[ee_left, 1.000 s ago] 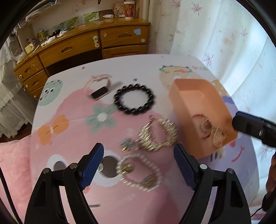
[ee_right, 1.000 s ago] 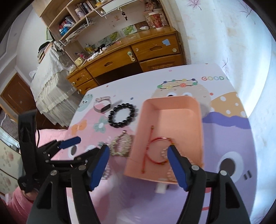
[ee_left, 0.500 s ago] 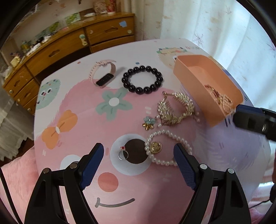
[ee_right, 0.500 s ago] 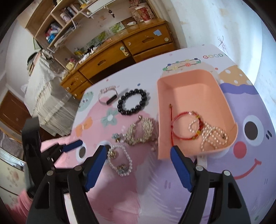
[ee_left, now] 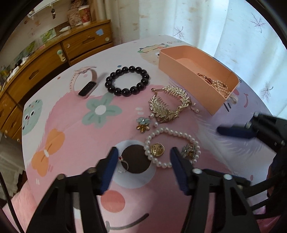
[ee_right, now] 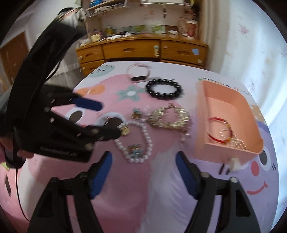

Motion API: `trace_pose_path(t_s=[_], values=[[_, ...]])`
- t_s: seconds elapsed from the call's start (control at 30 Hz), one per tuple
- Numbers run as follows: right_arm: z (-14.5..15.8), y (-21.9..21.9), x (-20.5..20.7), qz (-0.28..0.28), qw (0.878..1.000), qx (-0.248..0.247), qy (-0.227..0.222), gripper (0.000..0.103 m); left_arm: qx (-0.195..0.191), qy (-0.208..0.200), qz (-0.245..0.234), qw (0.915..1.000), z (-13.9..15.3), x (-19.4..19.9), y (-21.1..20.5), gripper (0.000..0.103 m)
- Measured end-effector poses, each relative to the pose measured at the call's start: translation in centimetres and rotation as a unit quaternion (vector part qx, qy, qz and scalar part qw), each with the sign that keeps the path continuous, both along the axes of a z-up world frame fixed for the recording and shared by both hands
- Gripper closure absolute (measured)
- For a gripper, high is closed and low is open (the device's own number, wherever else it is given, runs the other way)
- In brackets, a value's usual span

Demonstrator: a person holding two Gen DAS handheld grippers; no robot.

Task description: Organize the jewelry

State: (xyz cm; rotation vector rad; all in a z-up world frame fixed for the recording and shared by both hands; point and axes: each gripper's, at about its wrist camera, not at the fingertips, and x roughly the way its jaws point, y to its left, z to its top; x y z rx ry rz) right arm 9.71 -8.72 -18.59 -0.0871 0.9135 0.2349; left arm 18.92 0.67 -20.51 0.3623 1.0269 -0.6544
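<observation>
Pearl bracelet, round glossy beads, between open left tool fingers

A bedroom corner: cartoon-print tabletop before a wooden dresser and pale curtains.

The table cover is pink and lilac, printed with a green flower, an orange bow, round cartoon eyes and a smiling face. Behind it a honey-coloured wooden dresser spans the wall, its drawers fitted with small round knobs and a blue sticker on one front. Patterned paper cups stand on its top near the right end, beside scattered small items too blurred to identify. A shelf unit rises above the dresser. White curtains with a faint leaf print hang to the right, lit from behind.
</observation>
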Motion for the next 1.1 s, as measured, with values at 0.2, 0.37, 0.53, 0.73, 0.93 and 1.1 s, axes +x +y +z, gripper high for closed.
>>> trace_pose_path(t_s=[0.2,0.37,0.53,0.73,0.93,1.1], values=[[-1.3,0.8,0.4,-0.002,1.0,-0.018,-0.006,0.072,-0.015,0.011,-0.035,0.9992,-0.3,0.2,-1.3,0.073],[-1.9,0.7,0.8,-0.001,1.0,-0.016,-0.001,0.082,-0.013,0.025,-0.057,0.998,-0.8,0.0,-2.3,0.083],[-1.9,0.8,1.1,0.001,1.0,-0.006,0.001,0.082,0.003,0.016,-0.052,0.9985,-1.3,-0.1,-2.6,0.083],[-2.1,1.0,1.7,0.003,1.0,0.003,0.003,0.082,0.019,0.026,-0.044,0.9985,-2.0,0.5,-2.3,0.083],[-2.1,0.9,1.7,0.001,1.0,0.003,0.003,0.083,0.019,0.024,-0.044,0.9985,-2.2,0.6,-2.4,0.083],[-2.2,1.3,1.8,0.006,1.0,-0.012,0.003,0.091,0.021,0.019,-0.046,0.9986,-2.1,0.5,-2.5,0.086]])
